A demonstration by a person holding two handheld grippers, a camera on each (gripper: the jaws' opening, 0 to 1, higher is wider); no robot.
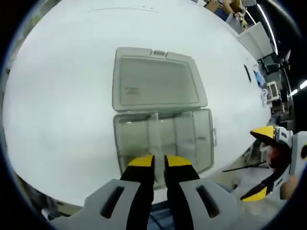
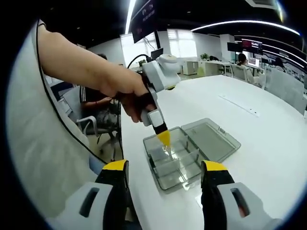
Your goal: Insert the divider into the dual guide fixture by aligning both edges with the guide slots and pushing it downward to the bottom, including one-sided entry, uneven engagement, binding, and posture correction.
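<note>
Left gripper (image 1: 159, 162), seen along its own jaws in the left gripper view: the yellow-tipped jaws stand nearly closed, a narrow gap between them, poised over the near compartments of the clear organiser box (image 1: 163, 139). In the right gripper view the same tool, held in the person's hand (image 2: 125, 93), points steeply down into the box, its tip clenched on a thin clear divider (image 2: 168, 152) (the plate is transparent and hard to trace, so its lower edge and the guide slots cannot be told apart). The box lies close to the near edge of the white table (image 1: 62, 105), its lid (image 1: 157, 79) folded flat open on the far side. Right gripper (image 2: 165, 175): jaws wide apart, grasping nothing, hovering off the near table edge, well apart from the box.

Risk, as judged: if one edge of the divider enters its slot first, a straight push could bind or bow the plate; with the box unbraced near the edge, that force may slide or tip it.
</note>
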